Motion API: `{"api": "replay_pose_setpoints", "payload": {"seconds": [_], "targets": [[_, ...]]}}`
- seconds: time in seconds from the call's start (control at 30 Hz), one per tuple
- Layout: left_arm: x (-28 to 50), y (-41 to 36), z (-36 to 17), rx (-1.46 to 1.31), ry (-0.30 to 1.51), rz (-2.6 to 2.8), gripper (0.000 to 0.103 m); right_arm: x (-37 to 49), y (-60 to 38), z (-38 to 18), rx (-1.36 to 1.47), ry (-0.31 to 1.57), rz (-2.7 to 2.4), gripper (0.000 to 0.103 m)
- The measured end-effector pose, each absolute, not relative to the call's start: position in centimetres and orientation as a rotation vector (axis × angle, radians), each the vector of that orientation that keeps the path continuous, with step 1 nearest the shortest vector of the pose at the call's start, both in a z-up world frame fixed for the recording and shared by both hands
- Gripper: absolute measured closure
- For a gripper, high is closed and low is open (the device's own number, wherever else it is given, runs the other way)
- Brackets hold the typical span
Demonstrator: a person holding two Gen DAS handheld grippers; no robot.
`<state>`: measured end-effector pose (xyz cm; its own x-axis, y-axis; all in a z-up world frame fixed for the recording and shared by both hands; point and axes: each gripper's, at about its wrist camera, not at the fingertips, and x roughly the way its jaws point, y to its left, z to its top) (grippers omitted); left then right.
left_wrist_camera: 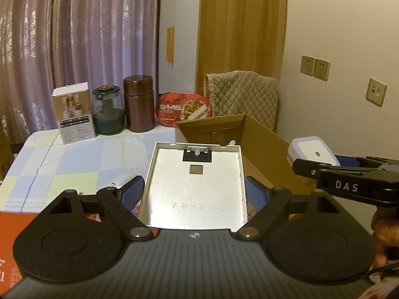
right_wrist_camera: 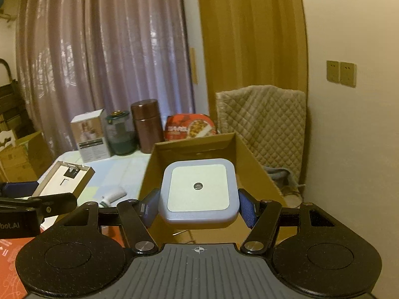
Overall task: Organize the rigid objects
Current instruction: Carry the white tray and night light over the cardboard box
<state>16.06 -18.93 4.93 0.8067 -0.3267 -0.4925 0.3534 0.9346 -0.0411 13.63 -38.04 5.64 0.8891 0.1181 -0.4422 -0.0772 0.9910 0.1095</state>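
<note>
Two items are in my grip at once: my left gripper (left_wrist_camera: 193, 191) is clamped on a flat silver tray (left_wrist_camera: 194, 182), my right gripper (right_wrist_camera: 198, 208) on a square white night-light (right_wrist_camera: 198, 190), both held above the open cardboard box (right_wrist_camera: 192, 149). Neither is inside yet (the box seems mostly empty, though I can't see its floor). Four things wait at the table's back: one white carton (left_wrist_camera: 74, 113), one glass jar (left_wrist_camera: 108, 112), one brown canister (left_wrist_camera: 139, 103), one red meal pack (left_wrist_camera: 184, 109). One small white tube (right_wrist_camera: 113, 195) lies beside the box.
</note>
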Motion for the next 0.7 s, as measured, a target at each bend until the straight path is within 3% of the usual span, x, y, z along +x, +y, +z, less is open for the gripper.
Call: {"api": "replay_pose_setpoints", "payload": {"seconds": [0.7], "targets": [[19.5, -23.0, 3.8, 0.106, 0.519, -0.43, 0.02, 17.2, -40.7, 4.3, 0.076, 0.533, 0.059, 0.041]]}}
